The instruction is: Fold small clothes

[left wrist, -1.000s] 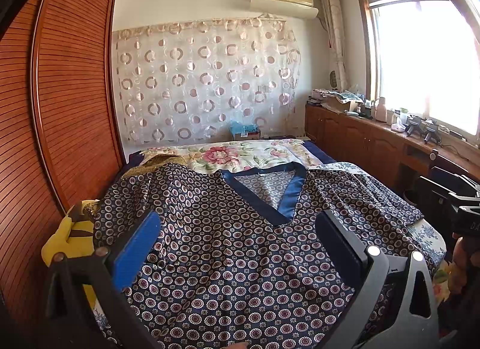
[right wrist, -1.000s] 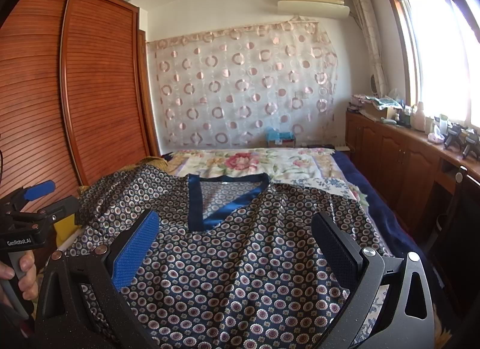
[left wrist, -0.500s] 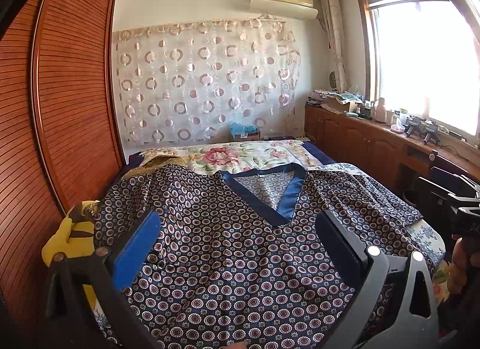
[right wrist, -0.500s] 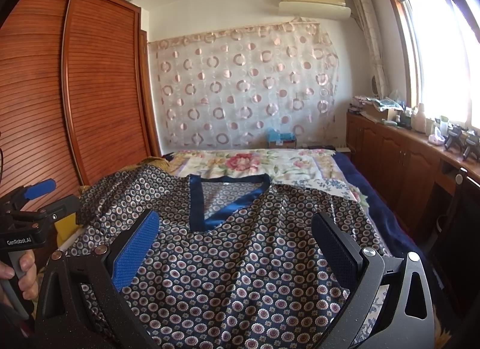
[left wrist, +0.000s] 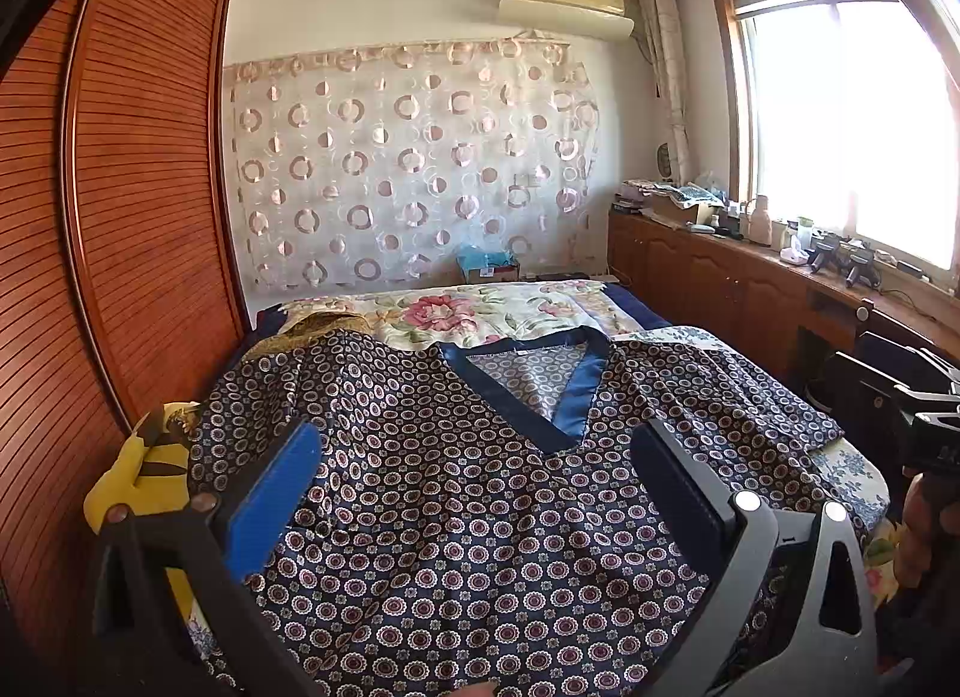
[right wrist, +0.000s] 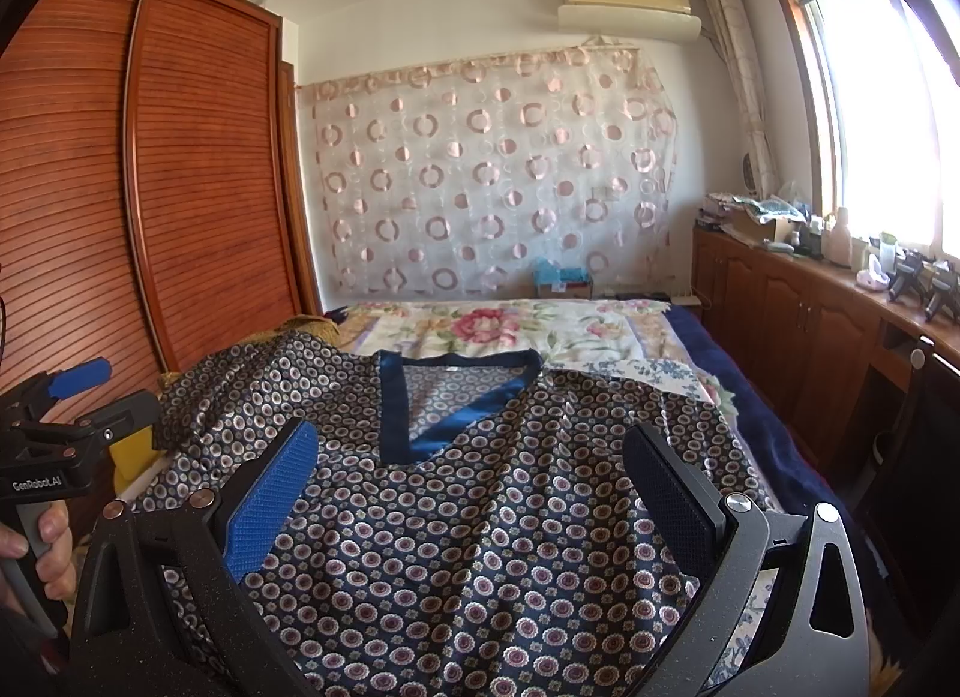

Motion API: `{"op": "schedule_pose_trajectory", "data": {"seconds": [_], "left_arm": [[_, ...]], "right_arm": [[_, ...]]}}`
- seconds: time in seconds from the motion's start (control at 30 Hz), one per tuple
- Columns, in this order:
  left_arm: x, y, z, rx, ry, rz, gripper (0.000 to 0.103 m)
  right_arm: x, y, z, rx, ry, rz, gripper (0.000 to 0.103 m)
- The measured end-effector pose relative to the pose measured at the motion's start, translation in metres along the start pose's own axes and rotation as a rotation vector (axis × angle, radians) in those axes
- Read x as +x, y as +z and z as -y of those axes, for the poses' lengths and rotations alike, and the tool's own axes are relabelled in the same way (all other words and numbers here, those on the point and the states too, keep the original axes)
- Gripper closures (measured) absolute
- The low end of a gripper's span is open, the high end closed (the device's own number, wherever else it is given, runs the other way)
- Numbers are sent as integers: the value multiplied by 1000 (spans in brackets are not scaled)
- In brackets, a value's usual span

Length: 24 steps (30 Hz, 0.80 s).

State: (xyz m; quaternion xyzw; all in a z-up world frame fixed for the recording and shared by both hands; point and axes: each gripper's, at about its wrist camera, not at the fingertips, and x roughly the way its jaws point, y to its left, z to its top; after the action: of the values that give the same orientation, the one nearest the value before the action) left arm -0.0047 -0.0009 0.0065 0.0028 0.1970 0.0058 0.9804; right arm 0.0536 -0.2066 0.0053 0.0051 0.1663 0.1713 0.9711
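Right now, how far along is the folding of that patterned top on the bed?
Done: the patterned top lies spread face up on the bed, V-neck collar toward the headboard. In hand: nothing; the left gripper and right gripper hover over it with jaws open. Left: every fold; both sleeves are still spread out.

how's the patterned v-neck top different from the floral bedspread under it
The v-neck top is dark navy with small repeating circles; the floral bedspread is cream with large pink flowers. The top has a solid blue neckline band and lies rumpled; the bedspread lies flatter. Both are spread on the bed.
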Motion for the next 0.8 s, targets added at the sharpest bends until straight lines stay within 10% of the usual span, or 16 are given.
{"op": "schedule_pose_trajectory", "data": {"seconds": [0.8], "left_arm": [[30, -24, -38, -45, 49, -83, 0]], "right_arm": [[21, -12, -1, -1, 84, -44, 0]]}}
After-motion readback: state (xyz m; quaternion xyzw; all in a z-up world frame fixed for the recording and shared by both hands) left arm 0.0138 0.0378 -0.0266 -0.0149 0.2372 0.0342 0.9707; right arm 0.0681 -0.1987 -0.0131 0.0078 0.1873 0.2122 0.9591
